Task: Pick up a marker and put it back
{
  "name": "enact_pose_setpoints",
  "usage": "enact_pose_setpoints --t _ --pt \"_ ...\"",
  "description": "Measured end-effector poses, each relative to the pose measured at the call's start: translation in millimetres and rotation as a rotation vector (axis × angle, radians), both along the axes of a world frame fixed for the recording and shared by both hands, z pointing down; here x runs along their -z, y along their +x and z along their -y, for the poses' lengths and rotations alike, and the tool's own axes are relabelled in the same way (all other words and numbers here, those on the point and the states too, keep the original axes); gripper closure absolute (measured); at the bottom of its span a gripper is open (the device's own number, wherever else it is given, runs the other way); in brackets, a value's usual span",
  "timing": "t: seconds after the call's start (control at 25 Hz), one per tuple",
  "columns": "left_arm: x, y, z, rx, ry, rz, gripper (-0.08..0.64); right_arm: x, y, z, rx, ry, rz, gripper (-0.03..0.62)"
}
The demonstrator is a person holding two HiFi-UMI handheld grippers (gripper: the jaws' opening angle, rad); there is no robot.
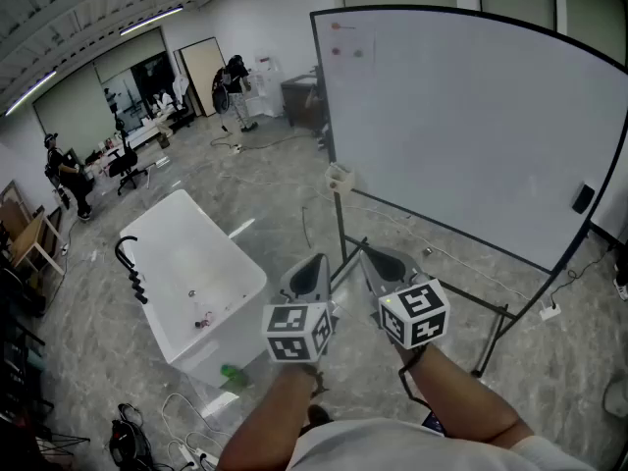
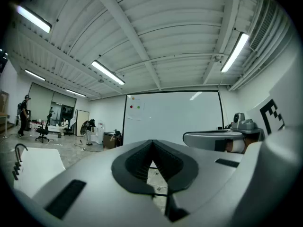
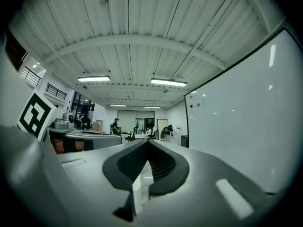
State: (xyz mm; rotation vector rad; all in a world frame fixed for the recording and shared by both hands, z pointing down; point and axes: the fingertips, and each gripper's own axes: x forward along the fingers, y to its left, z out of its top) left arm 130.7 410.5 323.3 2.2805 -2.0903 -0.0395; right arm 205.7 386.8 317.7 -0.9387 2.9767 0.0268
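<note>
A marker cannot be singled out in any view. The nearest candidate spot is a small pale holder (image 1: 339, 178) fixed to the left edge of the whiteboard (image 1: 471, 126), and what it carries is too small to tell. That holder sits ahead of both grippers, well apart from their tips and roughly in line with the gap between the two.

The left gripper (image 1: 314, 263) has its jaws brought together, the dark pads meeting at the tip with nothing between them; its own view (image 2: 152, 143) shows the same closed wedge. The right gripper (image 1: 376, 259) is likewise closed on nothing, its pads touching at the tip (image 3: 147, 143). The two are held side by side, close but not touching, each pointing toward the board's lower left corner (each also shows at the edge of the other's camera).

Farther along the board, far to the right of the right gripper, a black eraser (image 1: 583, 198) clings to the surface. High at the board's upper left are a red dot (image 1: 336, 26) and a green dot (image 1: 357, 52). To the left of the left gripper stands a white bathtub (image 1: 157, 238) with a black faucet (image 1: 128, 263) on its rim, and a green object (image 1: 231, 372) lies on the floor beside it.
</note>
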Motion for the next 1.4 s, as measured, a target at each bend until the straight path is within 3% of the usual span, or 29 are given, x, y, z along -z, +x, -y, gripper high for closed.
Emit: enact_pose_setpoints --t 0.68,1.04,1.4 --pt "-10.3 -24.6 38.2 -0.043 -0.007 -0.026 0.558 -10.2 -27.4 32.7 0.007 -0.030 0.015 0.589" --pt "-15.8 -97.1 90.1 -0.088 -0.006 -0.044 0.558 -20.4 -92.1 86.1 -0.016 -0.044 0.004 0.590" --pt "-27.8 -169.7 136.9 -0.167 -0.061 -0.036 0.558 -34.8 -169.6 133.1 -0.059 -0.092 0.009 0.589"
